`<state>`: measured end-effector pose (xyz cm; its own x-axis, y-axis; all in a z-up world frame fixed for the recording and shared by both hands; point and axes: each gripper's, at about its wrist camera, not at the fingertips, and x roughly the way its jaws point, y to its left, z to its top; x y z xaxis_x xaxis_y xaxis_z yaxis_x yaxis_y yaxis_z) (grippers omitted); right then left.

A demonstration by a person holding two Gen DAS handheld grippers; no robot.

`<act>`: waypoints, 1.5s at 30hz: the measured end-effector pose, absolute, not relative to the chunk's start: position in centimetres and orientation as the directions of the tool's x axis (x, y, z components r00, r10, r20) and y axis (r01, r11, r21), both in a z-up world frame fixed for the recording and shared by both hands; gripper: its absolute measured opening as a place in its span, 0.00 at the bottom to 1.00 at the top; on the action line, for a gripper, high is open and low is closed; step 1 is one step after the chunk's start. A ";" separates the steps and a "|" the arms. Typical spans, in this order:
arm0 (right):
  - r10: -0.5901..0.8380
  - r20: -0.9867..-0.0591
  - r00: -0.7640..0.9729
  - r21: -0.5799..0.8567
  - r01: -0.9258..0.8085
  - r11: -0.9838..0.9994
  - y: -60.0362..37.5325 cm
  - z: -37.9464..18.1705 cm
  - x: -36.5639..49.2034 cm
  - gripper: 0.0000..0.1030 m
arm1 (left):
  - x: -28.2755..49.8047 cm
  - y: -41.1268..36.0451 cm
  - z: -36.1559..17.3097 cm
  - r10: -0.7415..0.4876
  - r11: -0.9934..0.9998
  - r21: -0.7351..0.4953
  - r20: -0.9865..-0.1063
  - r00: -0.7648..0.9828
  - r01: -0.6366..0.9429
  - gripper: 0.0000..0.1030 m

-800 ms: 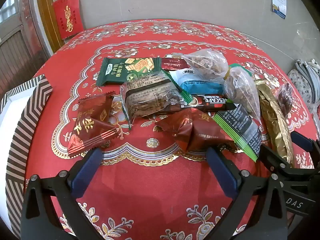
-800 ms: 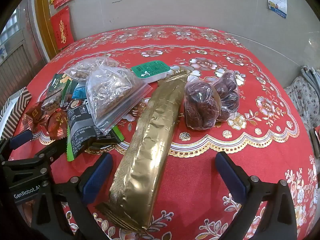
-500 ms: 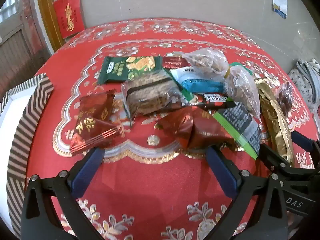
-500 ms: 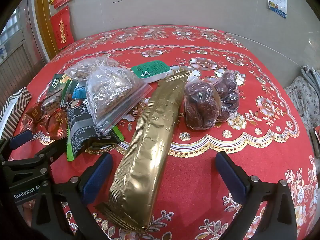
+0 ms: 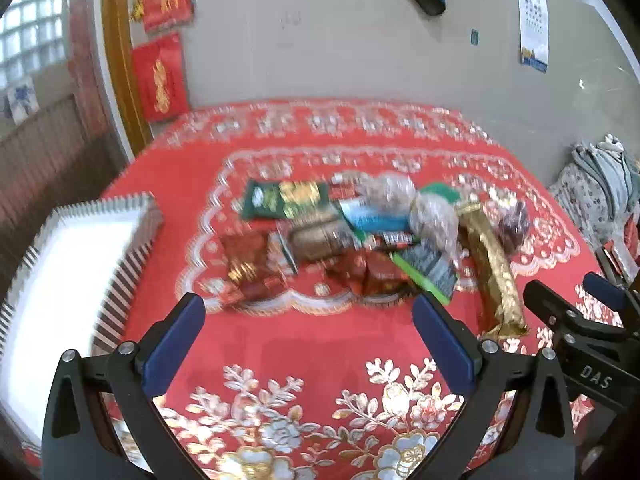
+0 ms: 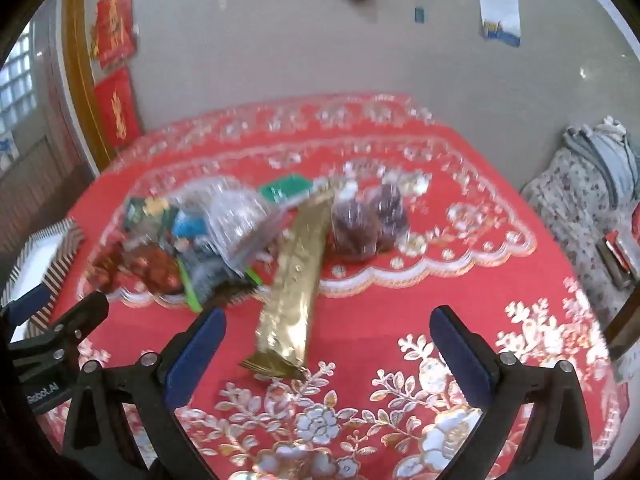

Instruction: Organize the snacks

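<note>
A heap of snack packets lies mid-table on the red patterned cloth (image 5: 304,344): a green biscuit pack (image 5: 284,198), red candy packs (image 5: 244,264), clear bags of nuts (image 5: 434,218), a long gold packet (image 5: 490,268) (image 6: 298,264) and bags of dark dates (image 6: 354,224). My left gripper (image 5: 308,322) hangs open above the cloth, short of the heap, nothing between its fingers. My right gripper (image 6: 328,336) is open too, its jaws either side of the gold packet's near end, apart from it. The right gripper (image 5: 576,312) also shows at the left wrist view's right edge.
A white box with a striped rim (image 5: 76,264) (image 6: 44,256) sits at the table's left edge. A tiled wall with red hangings (image 5: 160,76) stands behind the table. Folded fabric on a chair (image 6: 592,176) lies to the right.
Both grippers have pulled back and risen from the heap, so the snacks look smaller and farther and more wall shows. The now frames are blurred by motion. The snacks lie as before.
</note>
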<state>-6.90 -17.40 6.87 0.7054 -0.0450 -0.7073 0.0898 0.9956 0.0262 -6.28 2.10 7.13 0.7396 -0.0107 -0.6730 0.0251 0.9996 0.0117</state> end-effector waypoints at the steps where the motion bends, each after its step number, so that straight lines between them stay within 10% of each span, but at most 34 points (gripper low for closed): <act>1: -0.040 -0.701 0.712 0.032 0.086 0.996 -17.3 7.2 -6.6 1.00 | -6.4 2.2 7.6 -0.003 1.000 0.018 -0.662 0.750 0.020 1.00; 45: 0.032 -0.664 0.747 0.024 -0.022 0.999 -13.1 9.2 -7.7 1.00 | -6.6 5.9 8.5 0.033 0.999 -0.011 -0.651 0.758 -0.053 1.00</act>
<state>-7.66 -13.13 9.17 0.7467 0.0324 -0.6644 -0.0216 0.9995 0.0244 -6.60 5.90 8.49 0.7579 0.0329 -0.6515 -0.0532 0.9985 -0.0115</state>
